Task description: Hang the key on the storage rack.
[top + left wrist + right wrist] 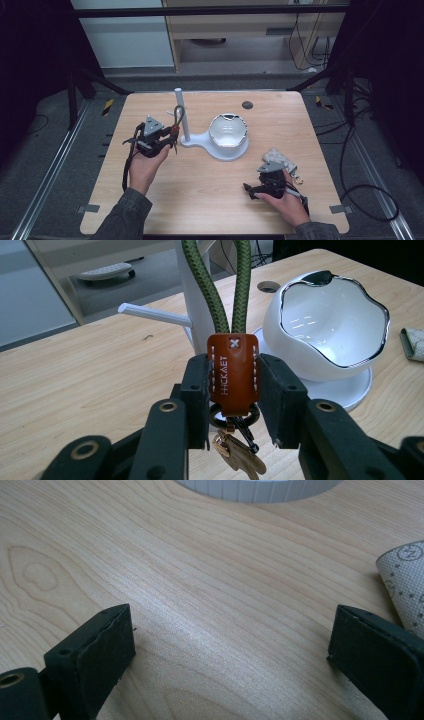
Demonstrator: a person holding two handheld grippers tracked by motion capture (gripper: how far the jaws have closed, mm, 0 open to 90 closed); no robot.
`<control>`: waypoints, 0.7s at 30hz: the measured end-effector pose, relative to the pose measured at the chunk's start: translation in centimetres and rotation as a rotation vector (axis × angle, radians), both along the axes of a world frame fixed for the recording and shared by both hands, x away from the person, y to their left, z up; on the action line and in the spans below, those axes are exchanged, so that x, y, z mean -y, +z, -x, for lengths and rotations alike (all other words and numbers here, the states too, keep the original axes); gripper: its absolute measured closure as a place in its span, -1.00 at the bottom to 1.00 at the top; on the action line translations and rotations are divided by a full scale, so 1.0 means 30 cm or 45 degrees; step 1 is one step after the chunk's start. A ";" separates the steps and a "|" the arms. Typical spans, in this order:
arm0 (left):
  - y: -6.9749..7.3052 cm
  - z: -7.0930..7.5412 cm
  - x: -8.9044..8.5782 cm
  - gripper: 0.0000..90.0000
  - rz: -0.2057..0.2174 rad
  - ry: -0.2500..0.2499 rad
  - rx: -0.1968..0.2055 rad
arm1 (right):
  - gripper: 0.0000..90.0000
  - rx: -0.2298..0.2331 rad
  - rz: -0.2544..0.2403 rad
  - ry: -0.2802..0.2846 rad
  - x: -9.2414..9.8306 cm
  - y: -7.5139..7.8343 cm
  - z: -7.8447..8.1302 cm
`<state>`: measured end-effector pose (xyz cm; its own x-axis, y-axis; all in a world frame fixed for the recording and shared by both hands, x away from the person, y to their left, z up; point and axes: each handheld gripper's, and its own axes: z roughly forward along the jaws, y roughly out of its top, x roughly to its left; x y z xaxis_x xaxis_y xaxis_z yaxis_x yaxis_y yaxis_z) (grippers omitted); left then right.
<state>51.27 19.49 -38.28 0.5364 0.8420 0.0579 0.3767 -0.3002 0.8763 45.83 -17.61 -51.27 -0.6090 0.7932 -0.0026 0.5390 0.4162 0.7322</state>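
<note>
A: The key strap (233, 371) sits between the pads of the left tongs (233, 390), clamped at its orange stitched leather tab; one green braided cord loop rises above the tab, and a metal ring with a brass key hangs below.

B: Beyond those tongs stands one white stand (192, 300), a smooth post with a thin side peg, with the cord loop up against the post. To its right, one glossy white bowl (327, 327) with a wavy chrome rim.

A: The right tongs (230, 645) gape wide over the pale wood-grain table (200, 580), gripping nothing. One dotted cloth pouch (407, 577) lies just beside their right pad.
</note>
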 end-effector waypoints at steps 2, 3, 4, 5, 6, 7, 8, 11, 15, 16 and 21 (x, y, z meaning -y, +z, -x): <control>-0.004 -0.004 0.004 0.46 -0.004 -0.003 -0.006 | -0.90 0.001 0.001 0.001 0.000 0.000 0.000; -0.004 -0.004 0.004 0.46 -0.004 -0.003 -0.006 | -0.90 -0.001 -0.001 0.001 0.000 0.000 0.000; -0.006 -0.005 0.005 0.46 -0.004 -0.002 -0.007 | -0.90 0.000 0.000 0.001 0.000 0.000 0.000; -0.007 -0.005 0.006 0.46 -0.002 0.000 -0.009 | -0.90 0.000 0.000 0.001 0.000 0.000 0.000; -0.008 -0.007 0.006 0.46 -0.006 -0.002 -0.010 | -0.90 -0.001 0.000 0.001 0.000 0.000 0.000; -0.010 -0.009 0.009 0.46 0.000 0.003 -0.007 | -0.90 -0.001 0.000 0.001 0.000 0.000 0.000; -0.013 -0.011 0.011 0.46 0.001 0.004 -0.013 | -0.90 0.000 0.000 0.002 0.001 0.000 0.000; -0.015 -0.012 0.011 0.46 0.000 0.006 -0.011 | -0.90 -0.001 0.000 0.003 0.001 0.000 0.001; -0.020 -0.015 0.010 0.46 -0.004 0.005 -0.021 | -0.90 0.000 0.001 0.003 0.001 0.000 0.001; -0.021 -0.016 0.010 0.46 -0.006 0.004 -0.020 | -0.90 -0.001 0.000 0.003 0.001 0.000 0.001; -0.026 -0.020 0.006 0.46 0.002 0.012 -0.027 | -0.90 0.000 0.000 0.003 0.001 0.000 0.001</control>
<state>51.87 19.30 -39.06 0.5293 0.8472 0.0451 0.3980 -0.2949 0.8687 45.80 -17.64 -51.26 -0.6109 0.7917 -0.0023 0.5383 0.4175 0.7321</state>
